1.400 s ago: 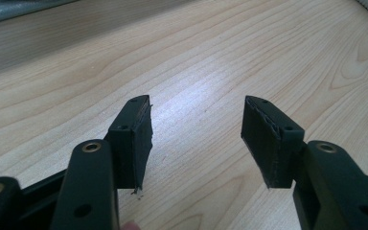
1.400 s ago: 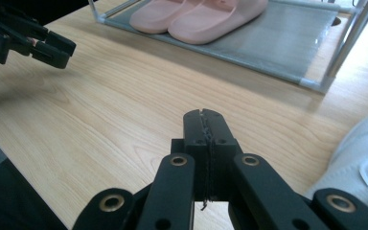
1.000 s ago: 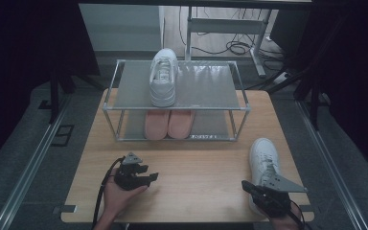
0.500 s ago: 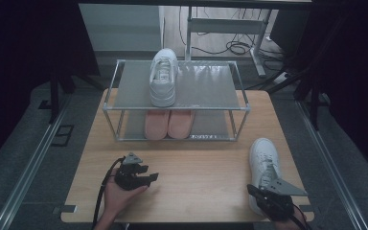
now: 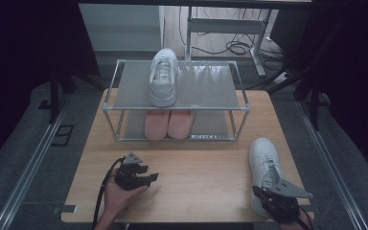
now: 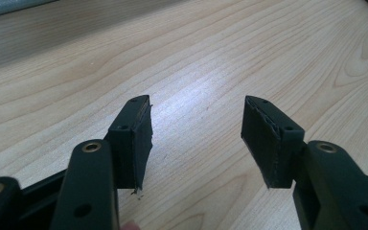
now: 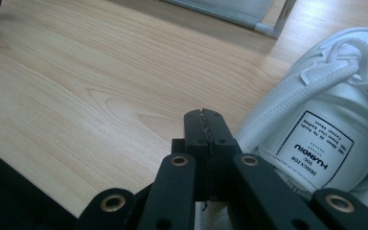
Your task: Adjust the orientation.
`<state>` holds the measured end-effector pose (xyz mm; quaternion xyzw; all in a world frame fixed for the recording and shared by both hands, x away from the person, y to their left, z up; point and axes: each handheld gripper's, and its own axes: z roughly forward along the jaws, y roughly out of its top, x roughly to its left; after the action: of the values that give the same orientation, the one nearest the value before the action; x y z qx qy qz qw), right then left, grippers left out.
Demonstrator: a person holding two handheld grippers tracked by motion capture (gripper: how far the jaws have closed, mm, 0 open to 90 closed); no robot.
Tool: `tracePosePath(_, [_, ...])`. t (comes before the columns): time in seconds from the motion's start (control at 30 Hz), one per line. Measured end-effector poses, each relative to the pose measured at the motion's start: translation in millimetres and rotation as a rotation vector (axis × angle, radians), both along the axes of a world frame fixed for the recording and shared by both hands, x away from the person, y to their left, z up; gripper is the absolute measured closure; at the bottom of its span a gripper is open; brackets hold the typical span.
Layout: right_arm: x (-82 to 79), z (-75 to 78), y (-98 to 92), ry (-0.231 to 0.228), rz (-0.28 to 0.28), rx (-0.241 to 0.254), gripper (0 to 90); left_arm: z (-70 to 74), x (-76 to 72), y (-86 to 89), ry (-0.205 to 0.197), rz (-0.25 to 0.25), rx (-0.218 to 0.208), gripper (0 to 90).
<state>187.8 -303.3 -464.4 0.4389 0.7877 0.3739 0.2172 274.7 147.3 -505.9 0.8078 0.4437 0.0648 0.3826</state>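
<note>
High view: white shoe (image 5: 264,165) lies on the table (image 5: 206,177) near the right front corner, sole down. Long axis runs front to back, leaning slightly left at the far end. Toe points away from the person toward the rack (image 5: 175,103); heel is at the near edge, under the right gripper (image 5: 263,194). Right gripper sits at the heel, partly over it, grey plate on top. Whether it holds the collar cannot be told from this view.

Right gripper view: jaws pressed flat together, pad to pad, nothing visible between the tips. Shoe (image 7: 326,134) is just right of the jaws, its rim touching or almost touching them. Insole label and laces show.

Left gripper (image 5: 146,177) rests in a hand (image 5: 120,194) on the table at front left, well apart from the shoe, jaws aimed right. Left gripper view: jaws stand wide apart over bare wood, holding nothing.

Second white shoe (image 5: 163,76) is on the rack's top shelf, toe toward the person, long axis front to back. Pink pair (image 5: 168,123) sits side by side on the lower shelf, in line with it.
</note>
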Motion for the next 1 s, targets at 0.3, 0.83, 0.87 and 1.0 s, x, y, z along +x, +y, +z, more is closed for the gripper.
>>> tracePosePath(0.3, [-10.2, -3.7, 3.0, 0.025, 0.027, 0.009, 90.0, -0.4, 0.1, -0.5, 0.003, 0.001, -0.001, 44.4])
tracePosePath(0.83, [-17.3, -12.5, -32.9, 0.049, -0.032, 0.018, 90.0, -1.3, 0.4, -2.0, 0.004, -0.003, 0.005, 44.3])
tracePosePath(0.87, [-17.3, -12.5, -32.9, 0.049, -0.032, 0.018, 90.0, -1.4, 0.5, -1.9, 0.004, -0.003, 0.005, 44.3])
tracePosePath(1.0, [-15.8, -12.8, -46.8, 0.047, -0.055, 0.023, 90.0, -1.9, 0.9, -2.1, 0.006, -0.003, 0.009, 44.3])
